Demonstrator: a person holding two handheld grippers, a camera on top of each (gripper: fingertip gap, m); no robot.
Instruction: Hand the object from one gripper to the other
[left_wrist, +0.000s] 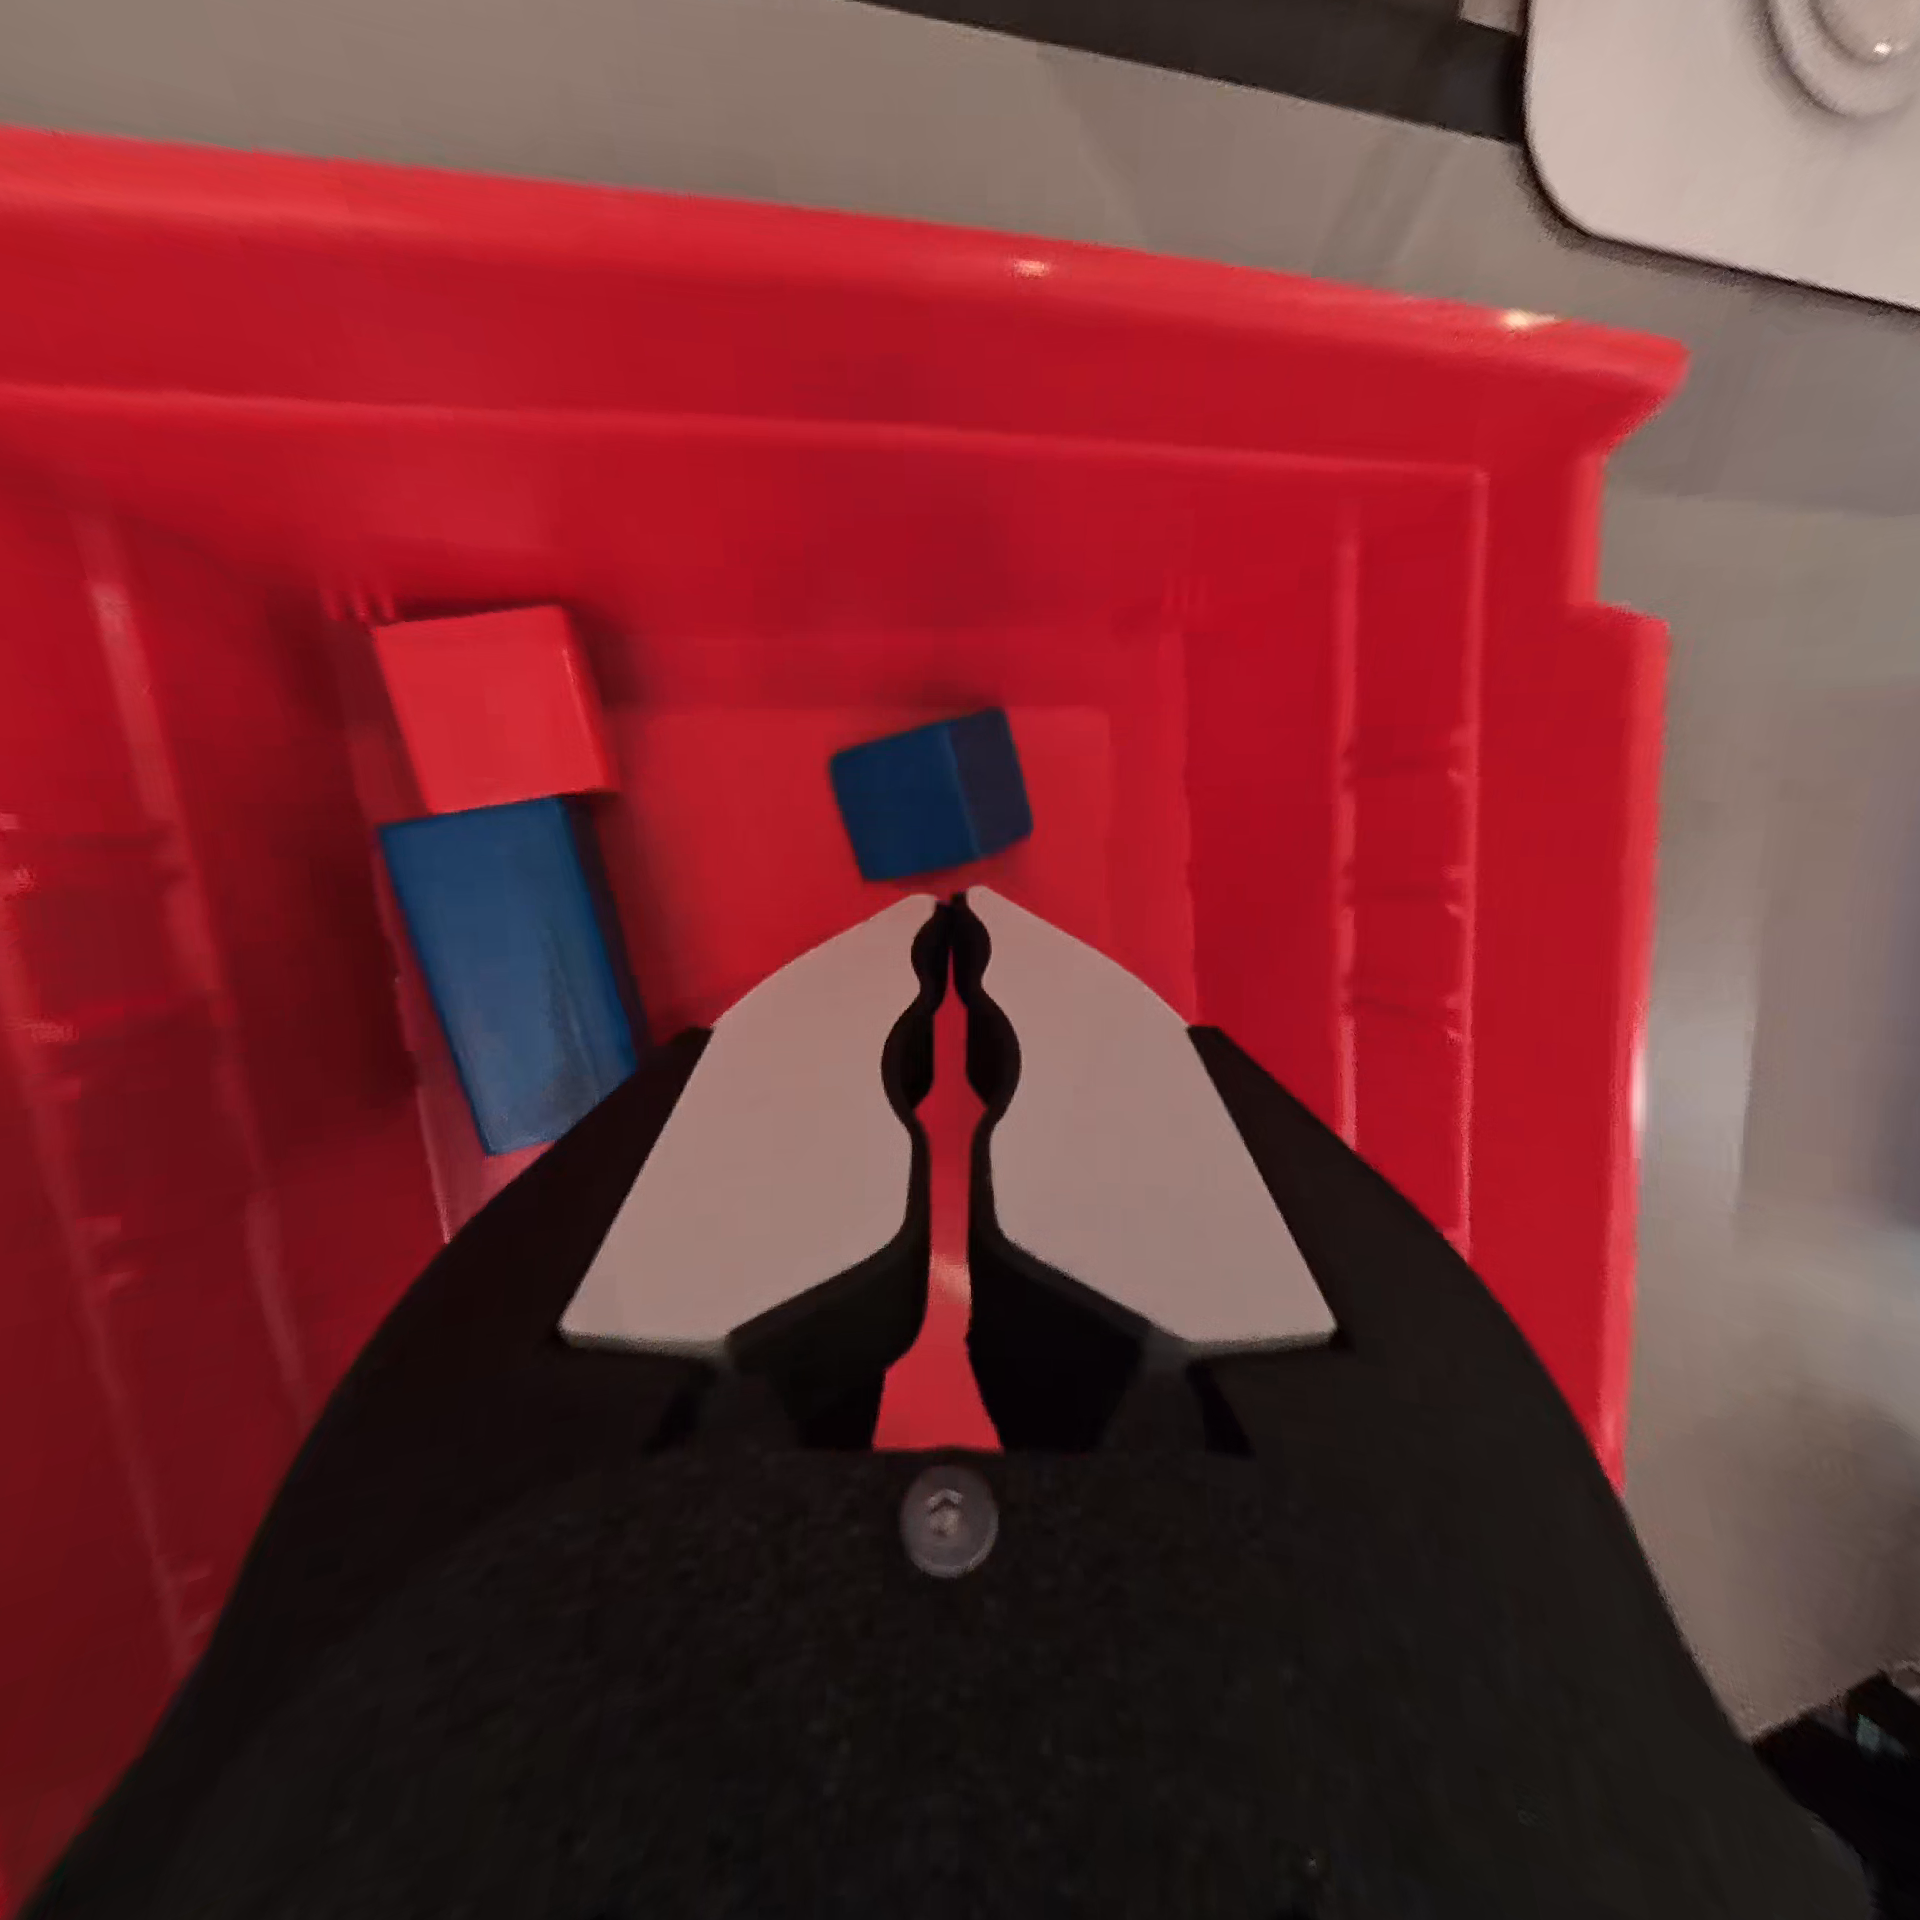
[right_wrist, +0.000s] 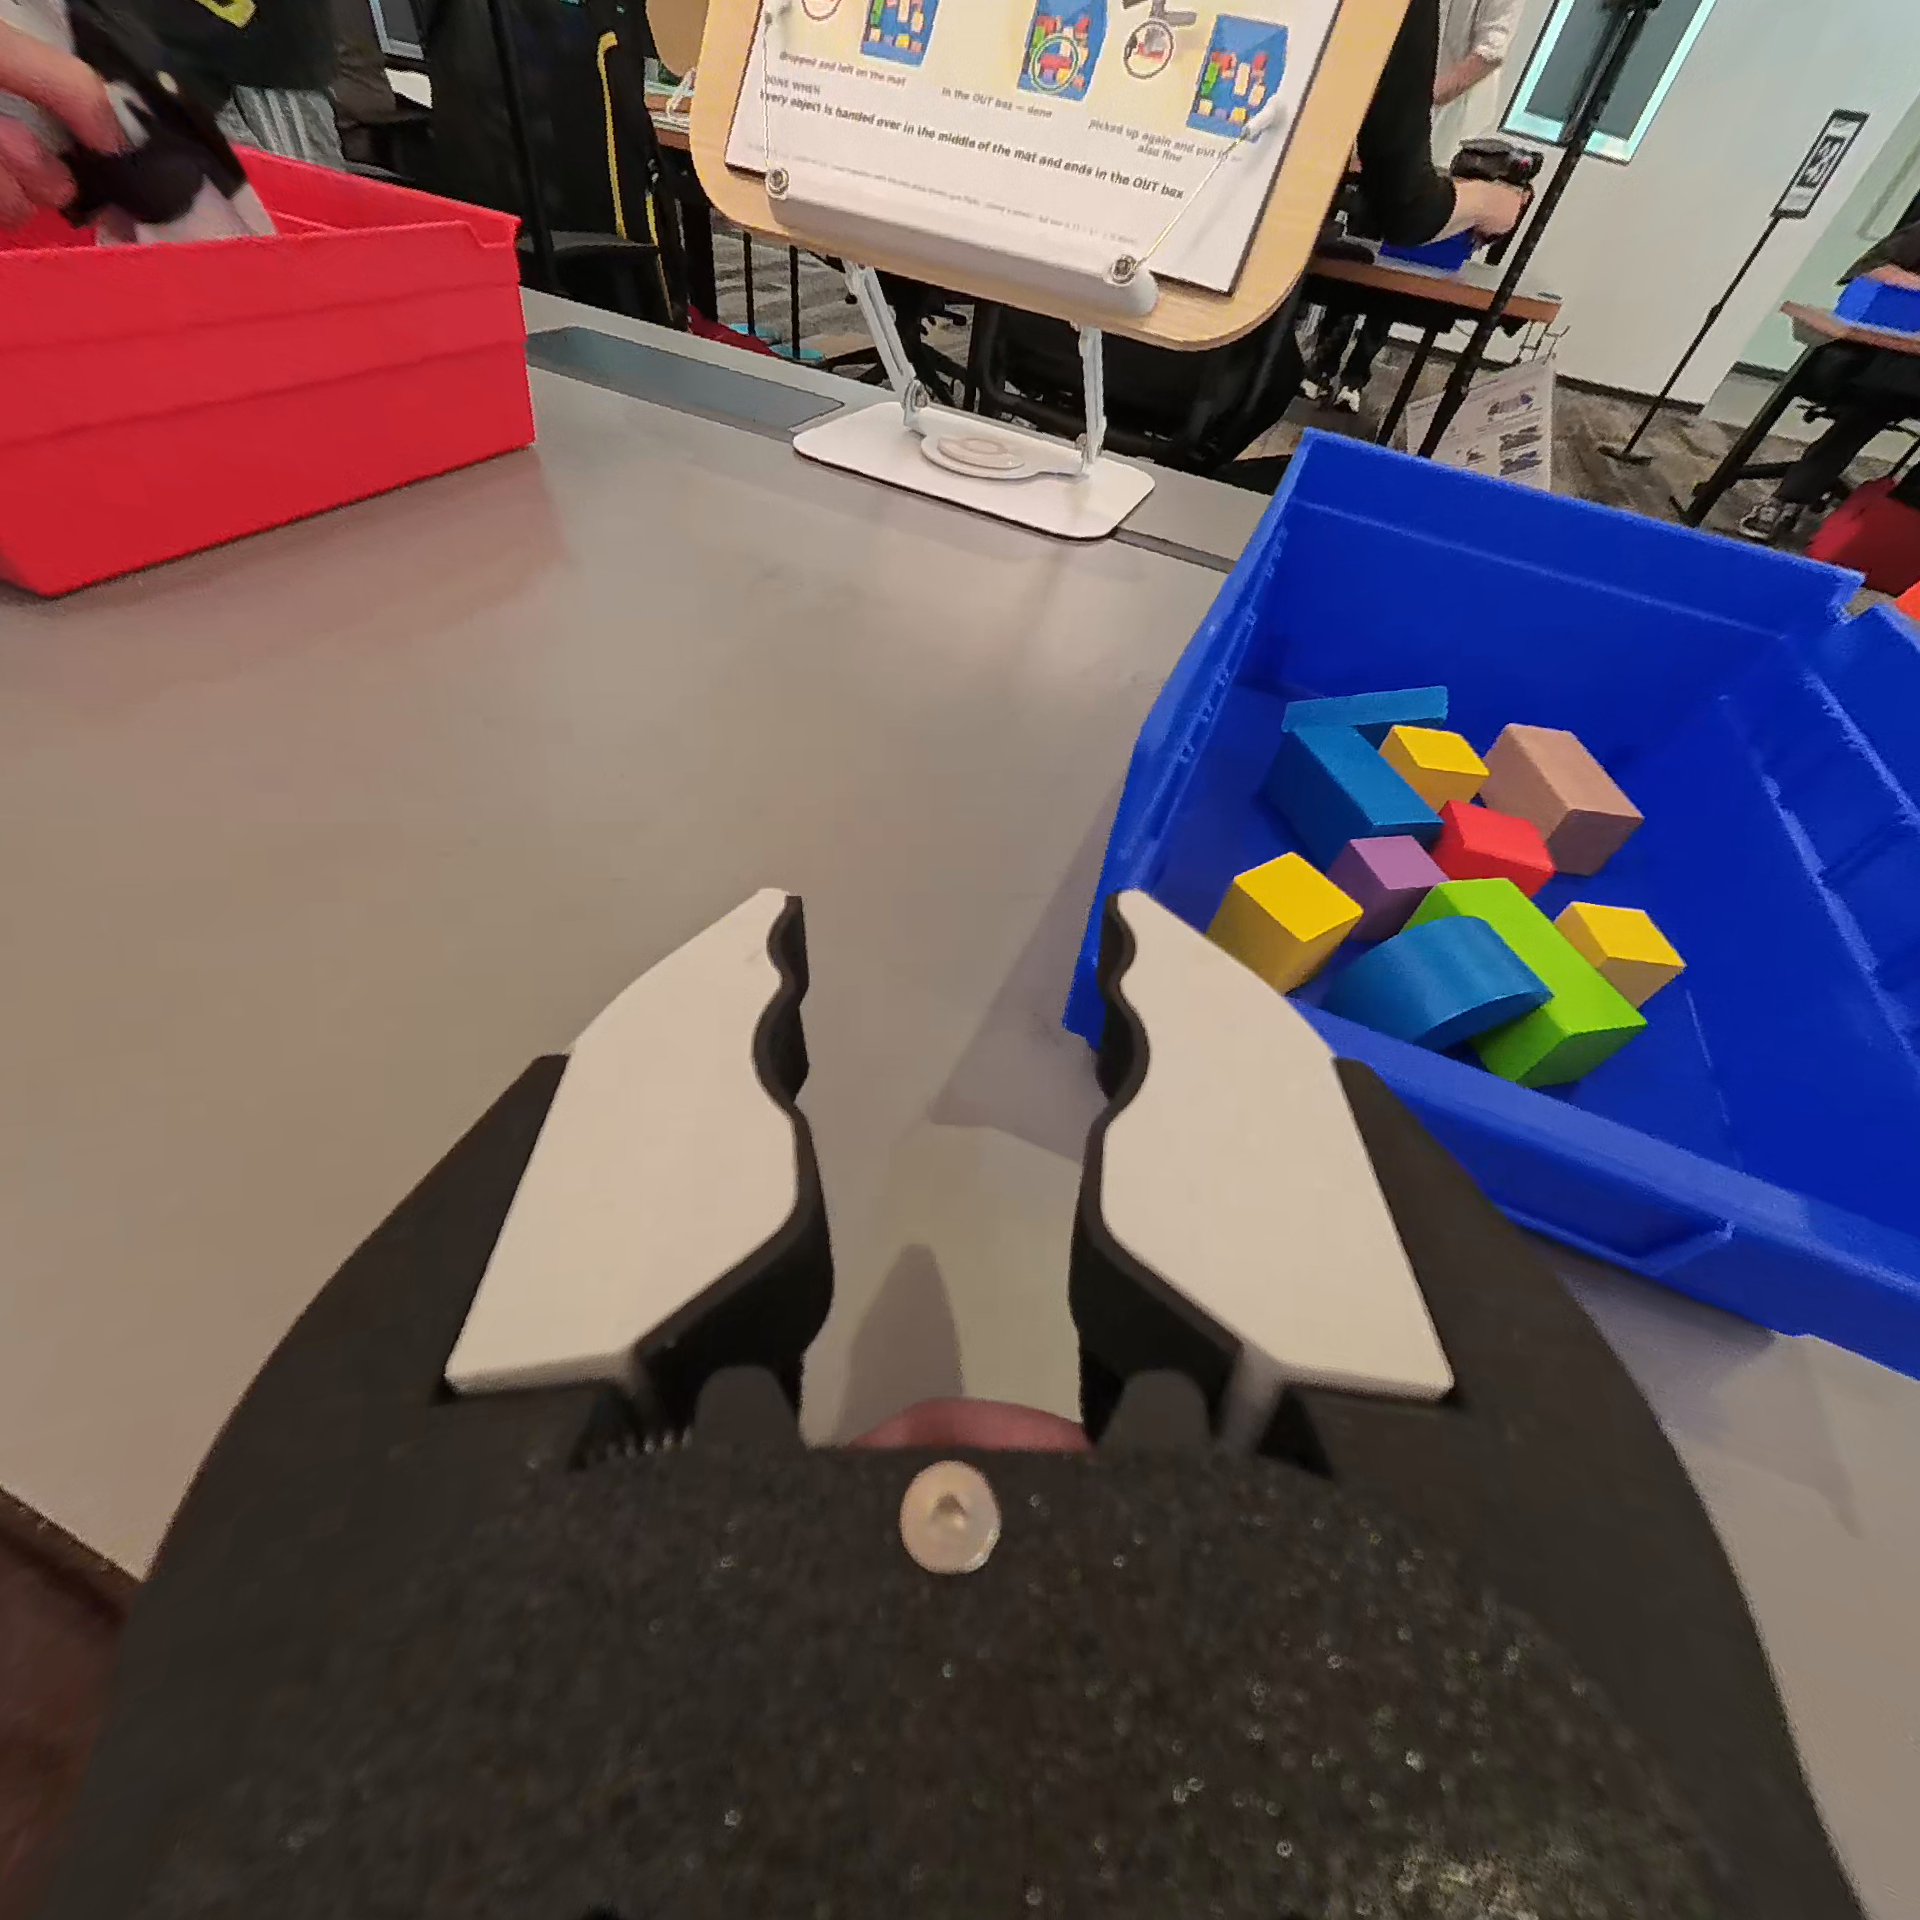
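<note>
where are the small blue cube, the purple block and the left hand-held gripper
small blue cube (left_wrist: 928, 798), left wrist view, front face
purple block (right_wrist: 1387, 881), right wrist view, top face
left hand-held gripper (left_wrist: 951, 902), left wrist view, between its touching fingertips

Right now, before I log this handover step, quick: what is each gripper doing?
Left gripper: shut, holding nothing, fingers just short of the small blue cube in the red bin.
Right gripper: open, empty, over the grey table.
</note>
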